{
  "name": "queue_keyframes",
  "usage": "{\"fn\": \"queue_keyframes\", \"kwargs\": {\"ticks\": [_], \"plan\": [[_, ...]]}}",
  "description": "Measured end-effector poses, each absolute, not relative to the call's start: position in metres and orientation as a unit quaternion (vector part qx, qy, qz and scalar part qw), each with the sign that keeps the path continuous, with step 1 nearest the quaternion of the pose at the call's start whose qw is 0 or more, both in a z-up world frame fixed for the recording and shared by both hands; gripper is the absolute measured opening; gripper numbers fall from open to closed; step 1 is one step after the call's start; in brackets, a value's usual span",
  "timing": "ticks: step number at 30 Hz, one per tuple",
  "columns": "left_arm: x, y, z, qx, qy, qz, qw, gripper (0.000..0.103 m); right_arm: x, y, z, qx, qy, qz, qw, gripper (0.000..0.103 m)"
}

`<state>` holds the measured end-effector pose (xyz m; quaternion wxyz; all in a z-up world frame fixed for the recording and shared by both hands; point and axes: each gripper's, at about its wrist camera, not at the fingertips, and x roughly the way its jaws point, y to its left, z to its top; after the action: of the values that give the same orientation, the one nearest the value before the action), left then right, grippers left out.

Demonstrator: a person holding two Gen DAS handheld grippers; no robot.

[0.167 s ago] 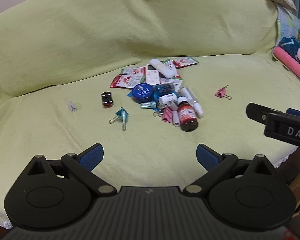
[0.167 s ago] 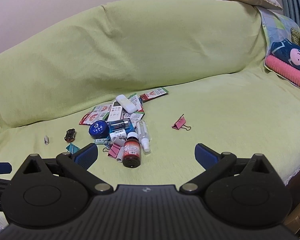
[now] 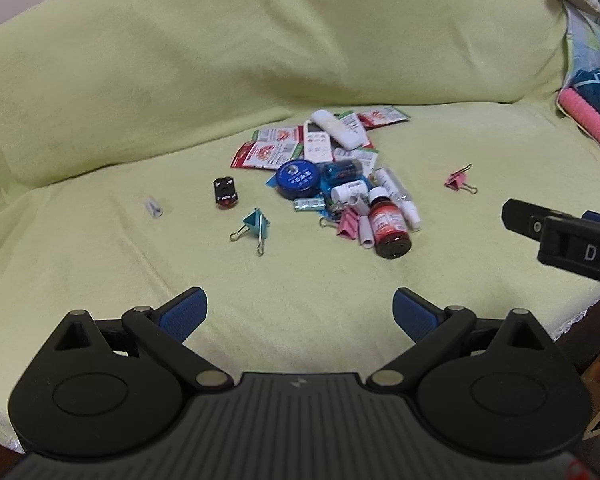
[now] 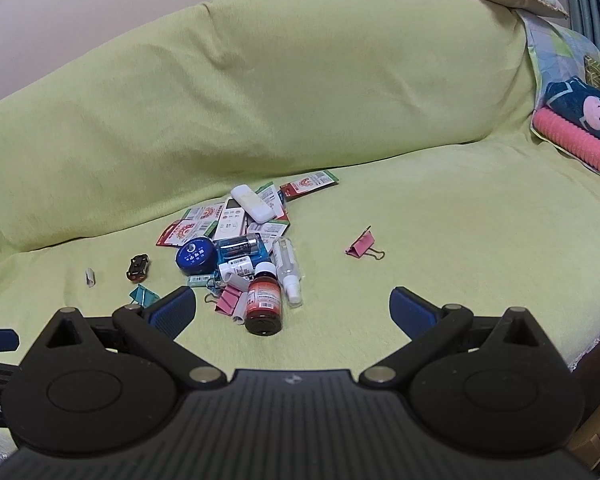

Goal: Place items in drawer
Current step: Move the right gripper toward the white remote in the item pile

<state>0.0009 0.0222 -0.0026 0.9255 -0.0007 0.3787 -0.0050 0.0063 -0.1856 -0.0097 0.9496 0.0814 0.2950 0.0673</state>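
Soft, even indoor light gives only faint shadows and no glare on the green sofa cover (image 4: 340, 128), while fisheye bending curves both views at their edges and the left wrist view looks slightly softer than the right.

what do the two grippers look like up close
Both match: the left gripper and the right gripper have black linkage arms with silver pivot pins, round black hubs, a ribbed grey body and blue ridged pads. The right one's side carries white letters "DAS".
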Motion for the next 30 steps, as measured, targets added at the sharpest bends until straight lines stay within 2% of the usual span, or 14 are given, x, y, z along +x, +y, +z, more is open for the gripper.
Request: {"fn": "queue_keyframes", "kwargs": {"ticks": [9,20,30], "plan": [[0.015,0.022,-0.013,0.022,0.380,0.037,0.924,0.100,0.027,-0.176,-0.013,0.058,0.307,0.065,0.948,0.102],[0.037,0.048,-0.009,-0.016,0.365,0.053,0.929,0.100,0.057,-0.158,0.002,0.065,0.231,0.091,0.967,0.102],[0.070,0.062,-0.013,0.018,0.357,0.053,0.932,0.100,0.101,-0.145,-0.041,0.076,0.303,0.099,0.945,0.102]]}}
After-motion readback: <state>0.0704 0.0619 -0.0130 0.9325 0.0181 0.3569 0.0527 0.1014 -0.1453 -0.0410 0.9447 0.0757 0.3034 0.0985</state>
